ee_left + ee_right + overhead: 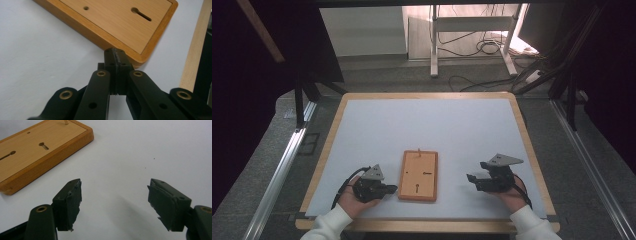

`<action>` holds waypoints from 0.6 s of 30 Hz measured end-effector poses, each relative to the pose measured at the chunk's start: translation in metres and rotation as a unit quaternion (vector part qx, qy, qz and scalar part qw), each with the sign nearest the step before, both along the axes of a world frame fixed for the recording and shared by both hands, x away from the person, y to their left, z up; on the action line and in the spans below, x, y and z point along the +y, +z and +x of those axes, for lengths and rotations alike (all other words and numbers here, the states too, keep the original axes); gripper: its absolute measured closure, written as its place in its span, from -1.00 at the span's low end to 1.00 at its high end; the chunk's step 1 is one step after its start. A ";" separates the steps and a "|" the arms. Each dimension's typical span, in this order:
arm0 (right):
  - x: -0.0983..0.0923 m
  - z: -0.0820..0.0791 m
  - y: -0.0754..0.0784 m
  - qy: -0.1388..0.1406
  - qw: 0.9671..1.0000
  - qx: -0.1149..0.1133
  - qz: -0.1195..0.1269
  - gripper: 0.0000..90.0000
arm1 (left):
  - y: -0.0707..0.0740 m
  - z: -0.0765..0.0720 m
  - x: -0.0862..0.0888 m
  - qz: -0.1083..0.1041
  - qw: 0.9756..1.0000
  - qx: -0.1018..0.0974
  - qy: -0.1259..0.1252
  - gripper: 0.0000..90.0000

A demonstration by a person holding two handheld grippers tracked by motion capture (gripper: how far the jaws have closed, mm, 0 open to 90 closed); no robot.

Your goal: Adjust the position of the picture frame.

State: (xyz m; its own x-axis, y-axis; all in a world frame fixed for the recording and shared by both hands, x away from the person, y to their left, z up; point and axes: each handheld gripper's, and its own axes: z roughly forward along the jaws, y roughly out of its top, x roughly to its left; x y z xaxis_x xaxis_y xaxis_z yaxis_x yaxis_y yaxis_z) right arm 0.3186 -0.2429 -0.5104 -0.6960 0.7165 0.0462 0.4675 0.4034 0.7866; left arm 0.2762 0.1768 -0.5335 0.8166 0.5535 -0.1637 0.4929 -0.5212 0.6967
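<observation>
Left gripper [388, 189] low beside wooden board [418, 175], fingers closed on nothing; right gripper [474, 181] apart, fingers wide open.

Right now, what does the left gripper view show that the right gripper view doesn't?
Left gripper view: the left gripper, jaws shut, tips at the wooden board's near corner, and the table's wooden rim. Right gripper view: the right gripper, jaws wide apart with nothing between them, and a small peg standing on the board. Both: the board's keyhole slots and the white tabletop.

Wooden board [418, 176] flat, btwn grippers
</observation>
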 end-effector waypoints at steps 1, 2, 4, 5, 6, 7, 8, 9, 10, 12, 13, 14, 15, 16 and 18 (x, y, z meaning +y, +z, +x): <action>0.000 0.000 0.000 0.000 1.000 0.000 0.000 -0.40 | 0.000 0.001 0.002 -0.003 1.000 -0.002 0.004 1.00; 0.000 0.000 0.000 0.000 1.000 0.000 0.000 -0.40 | 0.001 0.001 0.003 -0.004 1.000 -0.003 0.007 1.00; -0.001 0.000 0.000 -0.002 1.000 0.000 0.001 -0.40 | 0.001 0.001 0.006 -0.008 1.000 -0.007 0.014 0.98; -0.001 0.000 0.000 -0.002 1.000 0.000 0.002 -0.40 | 0.001 0.001 0.007 -0.011 1.000 -0.008 0.018 0.97; -0.001 0.000 0.001 -0.002 1.000 -0.001 0.002 -0.40 | 0.002 0.001 0.008 -0.011 1.000 -0.011 0.021 0.96; -0.001 -0.001 0.001 -0.002 1.000 -0.001 0.002 -0.40 | 0.002 0.001 0.009 -0.014 1.000 -0.013 0.024 0.94; -0.001 -0.001 0.001 -0.002 1.000 -0.001 0.002 -0.40 | 0.002 0.001 0.010 -0.014 0.999 -0.014 0.027 0.94; -0.001 -0.001 0.001 -0.002 1.000 -0.001 0.001 -0.40 | 0.002 0.001 0.011 -0.014 0.999 -0.017 0.029 0.93; -0.001 -0.001 0.000 -0.002 1.000 -0.001 0.001 -0.40 | 0.002 0.001 0.011 -0.015 0.999 -0.017 0.033 0.90; -0.002 -0.001 0.001 -0.002 1.000 0.001 0.001 -0.40 | 0.002 0.002 0.013 -0.016 0.999 -0.022 0.038 0.81; -0.002 -0.002 0.001 -0.002 1.000 0.001 0.000 -0.40 | 0.002 0.002 0.014 -0.016 0.999 -0.025 0.044 0.74; -0.003 -0.003 0.001 -0.004 1.000 0.000 0.002 -0.40 | 0.001 0.002 0.014 -0.016 0.998 -0.026 0.050 0.62; -0.004 -0.004 0.001 -0.004 1.000 0.001 0.003 -0.40 | 0.001 0.003 0.015 -0.018 0.998 -0.025 0.055 0.49; -0.006 -0.005 0.001 -0.004 1.000 0.002 0.005 -0.40 | 0.001 0.004 0.016 -0.019 0.998 -0.027 0.061 0.39; -0.009 -0.010 0.001 -0.005 1.000 0.002 0.007 -0.40 | 0.001 0.006 0.018 -0.020 0.997 -0.027 0.071 0.16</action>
